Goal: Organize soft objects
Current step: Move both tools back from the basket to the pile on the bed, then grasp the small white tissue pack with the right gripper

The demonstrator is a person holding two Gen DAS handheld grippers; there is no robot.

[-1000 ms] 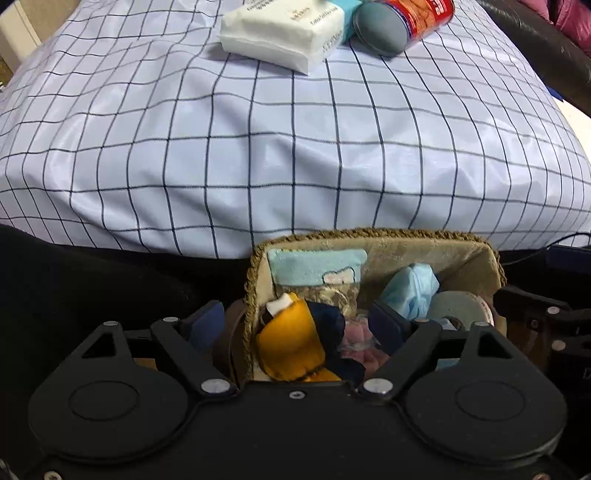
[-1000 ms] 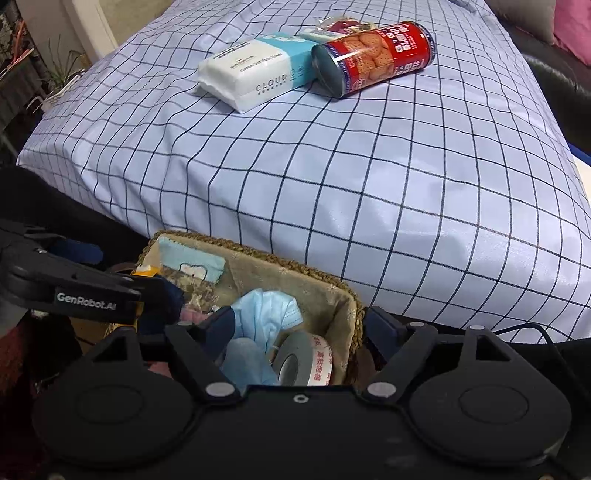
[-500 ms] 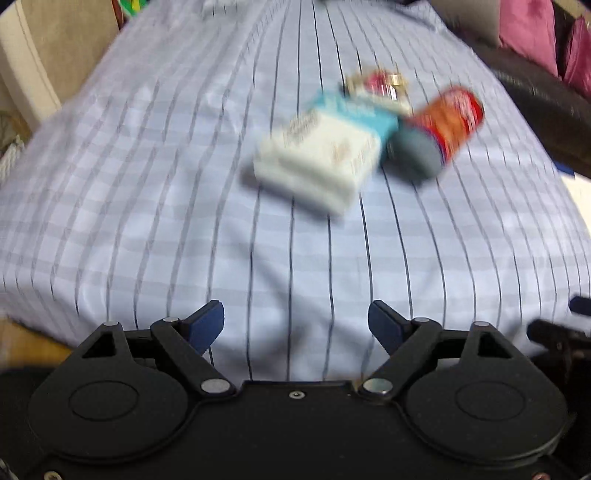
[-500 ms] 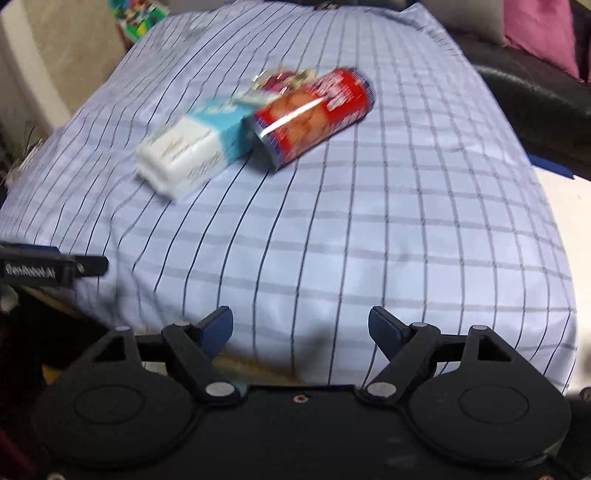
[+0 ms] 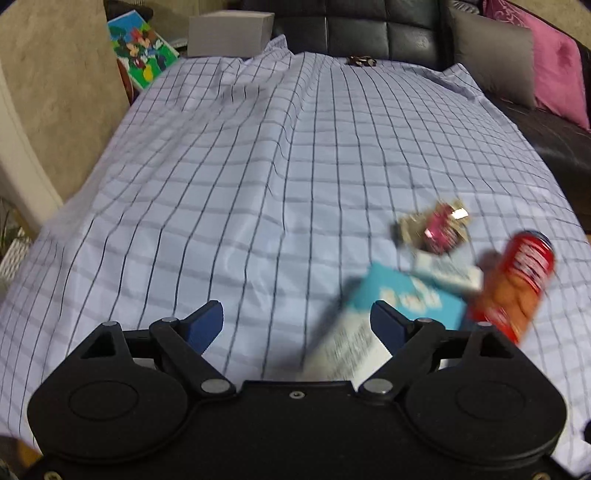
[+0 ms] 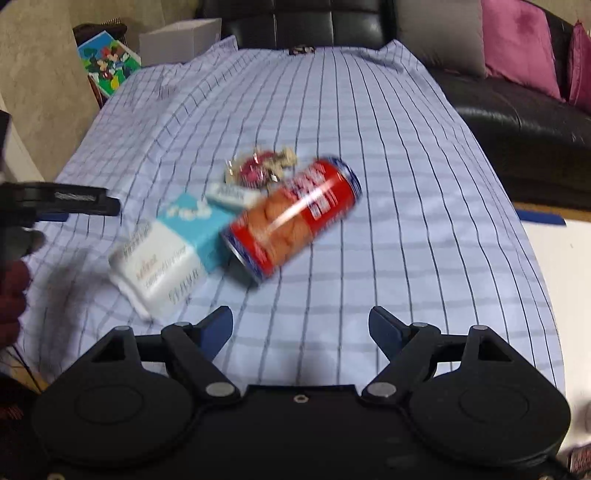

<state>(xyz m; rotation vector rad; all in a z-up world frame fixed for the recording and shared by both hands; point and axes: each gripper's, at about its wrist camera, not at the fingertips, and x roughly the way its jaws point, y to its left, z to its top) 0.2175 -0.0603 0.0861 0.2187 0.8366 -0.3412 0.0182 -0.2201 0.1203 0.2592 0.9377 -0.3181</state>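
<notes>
A white and teal tissue pack (image 6: 166, 258) lies on the checked cloth (image 6: 369, 147); in the left wrist view it (image 5: 369, 332) sits just ahead of my right finger. A red biscuit can (image 6: 295, 218) lies on its side beside it, also in the left wrist view (image 5: 517, 284). A small white pack (image 6: 232, 194) and a crinkled pink snack bag (image 6: 258, 168) lie behind them. My left gripper (image 5: 297, 321) is open and empty above the cloth. My right gripper (image 6: 301, 325) is open and empty, short of the can. The left gripper shows at the left edge of the right wrist view (image 6: 55, 203).
A black leather sofa (image 6: 517, 103) with pink and grey cushions runs along the right and back. A white box (image 5: 229, 33) and a colourful cartoon board (image 5: 140, 48) stand at the back left. A small dark object (image 5: 360, 61) lies at the cloth's far edge.
Both grippers have risen from the woven basket below the cloth's front edge and moved forward over the cloth. The basket has dropped out of view. The tissue pack and can look closer.
</notes>
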